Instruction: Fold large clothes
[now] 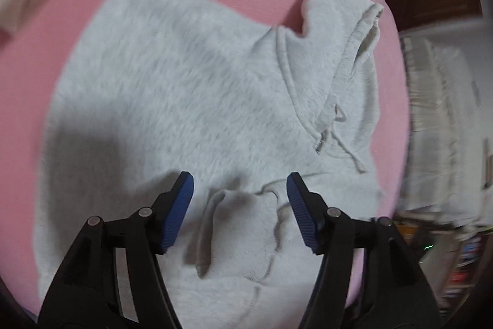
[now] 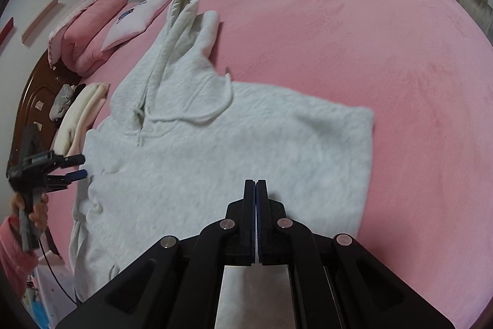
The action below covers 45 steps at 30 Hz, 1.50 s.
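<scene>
While the grey hoodie (image 2: 215, 150) lies flat on the pink bed (image 2: 369, 36), hood toward the pillows, the spread left tool (image 1: 239, 184) hovers nearest its bunched sleeve (image 1: 243, 224); right tool (image 2: 255, 184) pressed together, apparently empty.

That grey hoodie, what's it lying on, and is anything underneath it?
The hoodie lies spread on a pink bedspread, which shows all around it. Whatever sits directly beneath the fabric is covered, so nothing else can be confirmed there.

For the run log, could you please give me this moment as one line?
stage: mid-fold | hoodie: on pink bed | left gripper: open above sleeve | right gripper: shut, nothing seen held
</scene>
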Motion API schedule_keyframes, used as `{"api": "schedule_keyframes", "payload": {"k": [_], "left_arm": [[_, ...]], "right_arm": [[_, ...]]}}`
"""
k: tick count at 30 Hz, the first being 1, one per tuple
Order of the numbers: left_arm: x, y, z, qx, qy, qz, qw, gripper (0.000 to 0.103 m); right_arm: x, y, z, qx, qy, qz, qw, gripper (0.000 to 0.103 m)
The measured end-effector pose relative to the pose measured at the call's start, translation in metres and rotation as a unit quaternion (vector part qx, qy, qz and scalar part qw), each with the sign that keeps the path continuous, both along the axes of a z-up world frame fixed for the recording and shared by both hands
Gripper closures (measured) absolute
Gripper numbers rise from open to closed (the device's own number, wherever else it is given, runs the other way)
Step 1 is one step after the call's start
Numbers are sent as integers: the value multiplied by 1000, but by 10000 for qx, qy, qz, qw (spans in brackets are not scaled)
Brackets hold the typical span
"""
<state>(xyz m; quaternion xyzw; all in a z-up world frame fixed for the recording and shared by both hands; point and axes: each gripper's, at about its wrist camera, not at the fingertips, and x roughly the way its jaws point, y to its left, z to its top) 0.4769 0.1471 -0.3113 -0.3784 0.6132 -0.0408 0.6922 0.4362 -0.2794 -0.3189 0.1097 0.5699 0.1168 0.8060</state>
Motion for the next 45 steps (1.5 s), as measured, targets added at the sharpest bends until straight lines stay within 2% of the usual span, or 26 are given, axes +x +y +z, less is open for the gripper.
{"api": "schedule_keyframes", "payload": {"k": [2, 4, 5, 8, 9, 10, 12, 13, 16, 17, 21, 24, 26, 29, 32, 35, 37, 39, 41, 43, 45], "left_arm": [[3, 6, -16, -571, 279, -73, 9980, 40], [6, 7, -27, -940, 530, -221, 9939, 40], [7, 5, -31, -979, 638, -306, 9927, 40], [9, 0, -33, -732, 766, -484, 9932, 42], [10, 0, -34, -657, 773, -465, 9937, 51], [10, -1, -35, -584, 760, -467, 9943, 72], [10, -1, -39, -615, 731, -461, 9944, 87], [7, 1, -42, -722, 723, -406, 9939, 93], [1, 5, -40, -933, 661, -171, 9933, 95], [0, 5, -38, -882, 577, -133, 9943, 95], [2, -6, 0, -465, -193, -205, 9985, 96], [5, -10, 31, 247, -773, -466, 9956, 96], [11, -11, 36, 648, -770, -645, 9928, 96], [17, -9, 17, 831, -353, -793, 9928, 96], [15, -11, 9, 1245, -209, -935, 9876, 94], [6, -18, 34, 1612, -566, -987, 9803, 93], [-4, -29, 60, 2013, -960, -1082, 9688, 88], [-11, -45, 84, 1980, -1283, -1226, 9640, 85], [-16, -67, 97, 1722, -1538, -1516, 9611, 79], [-14, -98, 96, 1583, -1620, -1881, 9557, 79], [-9, -126, 81, 1774, -1511, -2060, 9504, 79]], "right_arm": [[-9, 14, -2, 26, 44, 2, 10000, 103], [-20, 31, -5, -30, 100, 35, 9999, 103], [-26, 38, -6, -43, 108, 55, 9999, 103], [-42, 59, -6, -111, 151, 122, 9998, 103], [-48, 66, -6, -140, 158, 127, 9997, 103], [-53, 73, -5, -163, 171, 122, 9996, 103], [-61, 84, -5, -163, 172, 90, 9997, 103], [-63, 90, -5, -183, 176, 54, 9997, 103], [-71, 103, -3, -273, 177, -91, 9994, 103], [-74, 106, -1, -266, 154, -152, 9994, 103], [-77, 110, 6, -277, 83, -311, 9991, 103], [-79, 114, 12, -319, 11, -340, 9989, 103], [-80, 118, 17, -314, -55, -336, 9989, 103], [-81, 126, 17, -292, -99, -294, 9991, 103], [-81, 137, 1, -507, 119, -185, 9985, 103], [-83, 142, -15, -662, 389, -182, 9969, 103], [-84, 141, -14, -640, 364, -245, 9970, 103], [-85, 141, -7, -617, 314, -309, 9971, 103], [-87, 141, 6, -430, 44, -321, 9986, 103], [-87, 145, 16, -151, -132, -312, 9993, 103], [-79, 148, 15, 175, -33, -360, 9992, 103]]}}
